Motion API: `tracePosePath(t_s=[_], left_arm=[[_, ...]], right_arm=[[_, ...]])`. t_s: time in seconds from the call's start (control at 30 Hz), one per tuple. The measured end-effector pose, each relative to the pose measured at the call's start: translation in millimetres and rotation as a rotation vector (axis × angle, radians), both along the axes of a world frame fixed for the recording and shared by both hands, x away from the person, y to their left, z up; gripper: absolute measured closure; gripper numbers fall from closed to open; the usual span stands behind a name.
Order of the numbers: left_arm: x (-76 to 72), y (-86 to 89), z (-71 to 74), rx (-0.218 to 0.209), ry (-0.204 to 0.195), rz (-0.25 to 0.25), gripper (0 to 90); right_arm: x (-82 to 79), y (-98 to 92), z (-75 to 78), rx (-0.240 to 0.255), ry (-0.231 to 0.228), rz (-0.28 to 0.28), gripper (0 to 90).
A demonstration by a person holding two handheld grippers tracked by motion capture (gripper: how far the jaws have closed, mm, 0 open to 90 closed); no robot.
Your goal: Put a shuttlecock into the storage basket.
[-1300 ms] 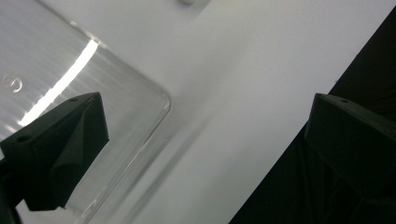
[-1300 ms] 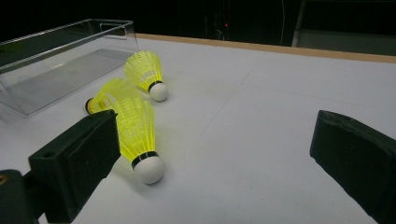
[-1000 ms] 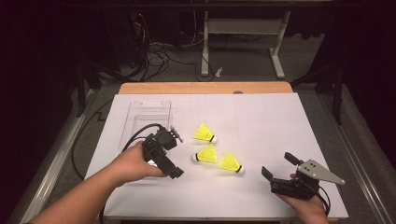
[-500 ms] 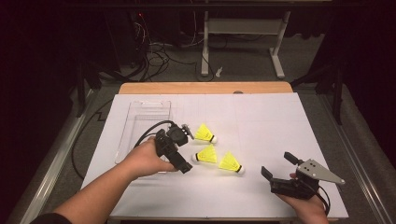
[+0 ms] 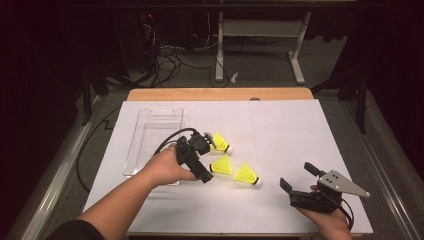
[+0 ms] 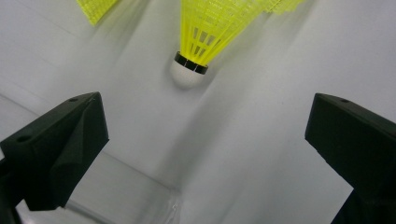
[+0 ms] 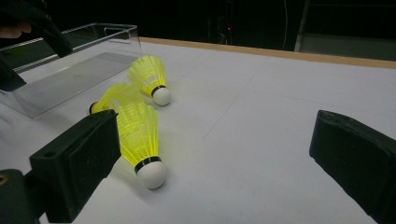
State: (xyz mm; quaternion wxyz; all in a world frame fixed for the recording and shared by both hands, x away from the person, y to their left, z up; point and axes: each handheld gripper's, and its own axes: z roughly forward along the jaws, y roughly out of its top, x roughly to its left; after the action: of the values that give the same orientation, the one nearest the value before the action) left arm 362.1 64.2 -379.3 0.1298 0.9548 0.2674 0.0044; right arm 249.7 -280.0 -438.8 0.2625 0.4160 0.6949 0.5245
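Note:
Three yellow shuttlecocks lie on the white table: a back one (image 5: pixel 220 142), a middle one (image 5: pixel 222 165) and a right one (image 5: pixel 246 174). My left gripper (image 5: pixel 206 159) is open just left of them, its jaws spread either side of the middle shuttlecock's white cork without touching it. In the left gripper view that shuttlecock (image 6: pixel 210 28) lies ahead of the gripper (image 6: pixel 201 121), cork toward me. My right gripper (image 5: pixel 298 176) rests open near the front right edge, empty. In the right gripper view the right shuttlecock (image 7: pixel 137 135) lies just beyond the gripper (image 7: pixel 210 144).
A clear plastic tray (image 5: pixel 152 140) stands left of the shuttlecocks, also seen as the tray (image 7: pixel 70 60) in the right gripper view. White paper (image 5: pixel 280 130) covers the table; a wooden edge (image 5: pixel 220 94) runs along the back. Cables and a desk frame lie on the floor beyond.
My left gripper has moved right from the tray's edge up to the shuttlecocks. The right gripper has stayed where it was.

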Motion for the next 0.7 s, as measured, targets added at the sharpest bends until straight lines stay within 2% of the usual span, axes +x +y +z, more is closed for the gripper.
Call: tracePosePath(t_s=[0.17,0.27,0.4,0.6,0.7], left_arm=[[3.3,-6.0,-7.2,0.033,0.030,-0.005,1.9],[6.1,-8.0,-10.8,0.035,0.037,-0.007,1.9],[8.7,-13.0,-15.1,0.041,0.066,-0.013,3.3],[14.2,-17.2,-13.8,0.027,0.068,-0.006,4.2],[16.8,-18.6,-16.8,0.041,0.078,-0.001,6.5]], right_arm=[[-0.4,0.5,0.6,0.001,-0.003,0.002,2.5],[-0.3,0.5,0.5,0.001,-0.002,0.003,2.5],[-0.1,0.8,0.5,0.002,-0.002,0.003,2.5],[0.0,0.7,0.7,0.007,-0.001,0.004,2.5],[-0.1,0.7,0.9,0.008,-0.001,0.006,2.5]])
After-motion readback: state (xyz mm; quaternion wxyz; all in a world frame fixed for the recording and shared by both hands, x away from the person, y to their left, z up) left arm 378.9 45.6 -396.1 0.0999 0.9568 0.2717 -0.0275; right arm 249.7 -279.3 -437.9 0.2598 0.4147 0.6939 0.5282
